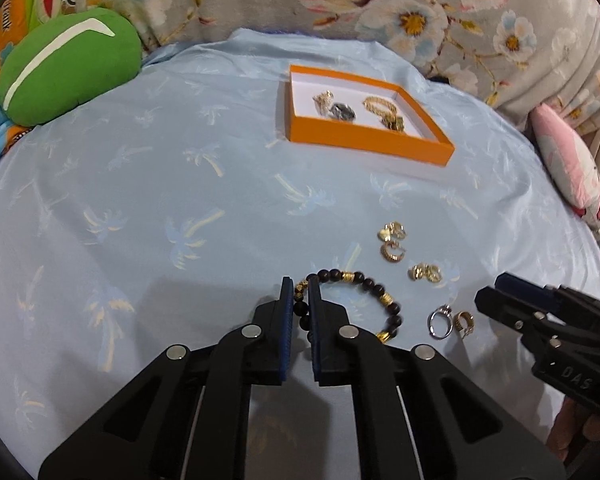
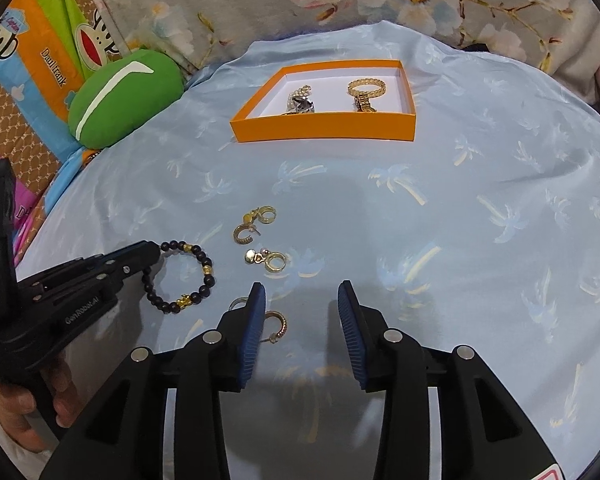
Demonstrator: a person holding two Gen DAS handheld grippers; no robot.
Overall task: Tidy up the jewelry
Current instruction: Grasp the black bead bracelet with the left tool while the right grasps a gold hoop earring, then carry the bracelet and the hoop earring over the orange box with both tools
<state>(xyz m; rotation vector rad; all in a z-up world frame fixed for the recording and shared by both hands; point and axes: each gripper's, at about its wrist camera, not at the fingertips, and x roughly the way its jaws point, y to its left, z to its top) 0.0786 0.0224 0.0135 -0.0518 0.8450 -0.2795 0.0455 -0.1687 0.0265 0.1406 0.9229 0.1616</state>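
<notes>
On the near middle of the left wrist view my left gripper is clenched on the beaded bracelet, pads pinching its left side, rest of the loop lying on the blue sheet to the right. Gold earrings sit just beyond it, silver ring and one gold hoop near right, close to my right gripper. Wide bare sheet left and centre. Orange box far, right of centre, holding gold bracelet and other pieces, dark one hard to make out. Green cushion far left edge, pink pillow right edge.

Right wrist view: right gripper released, jaws apart, nothing pinched; gold hoop lies just inside the left pad, ring mostly hidden behind it. Left gripper at left on the beaded bracelet. Earrings beyond. Open sheet to the right and ahead. Orange box far centre, gold bracelet inside at right, silvery cluster at left. Green cushion far left.
</notes>
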